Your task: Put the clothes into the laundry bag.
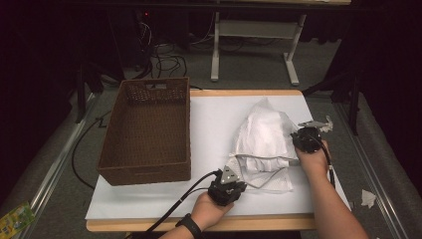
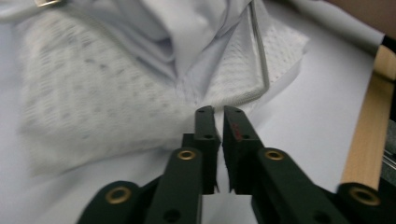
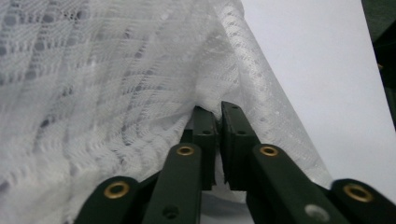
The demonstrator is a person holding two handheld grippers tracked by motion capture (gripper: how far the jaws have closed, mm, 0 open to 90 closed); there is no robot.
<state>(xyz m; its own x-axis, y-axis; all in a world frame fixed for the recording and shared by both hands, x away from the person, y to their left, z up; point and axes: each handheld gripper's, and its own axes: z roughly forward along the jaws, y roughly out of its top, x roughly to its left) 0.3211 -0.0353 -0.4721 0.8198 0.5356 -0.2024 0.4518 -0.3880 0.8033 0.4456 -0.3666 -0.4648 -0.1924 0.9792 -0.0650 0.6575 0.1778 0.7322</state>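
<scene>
A white mesh garment (image 1: 263, 139) lies crumpled on the white-covered table (image 1: 214, 109), right of the middle. My left gripper (image 1: 236, 168) is at its near left corner. In the left gripper view the jaws (image 2: 218, 109) stand a thin slit apart, and the garment's (image 2: 116, 93) folds run together at their tips, pinched at the hem. My right gripper (image 1: 294, 137) is at the garment's right edge. In the right gripper view its jaws (image 3: 218, 107) are closed on the fabric (image 3: 116, 70), which tents up from the tips.
A brown wicker basket (image 1: 147, 172) with nothing in it stands on the table's left half. The table's wooden front edge (image 1: 199, 224) runs just before my hands. On the floor lie cables behind the table, a paper scrap (image 1: 368, 198) at the right and a green packet (image 1: 15, 219) at the left.
</scene>
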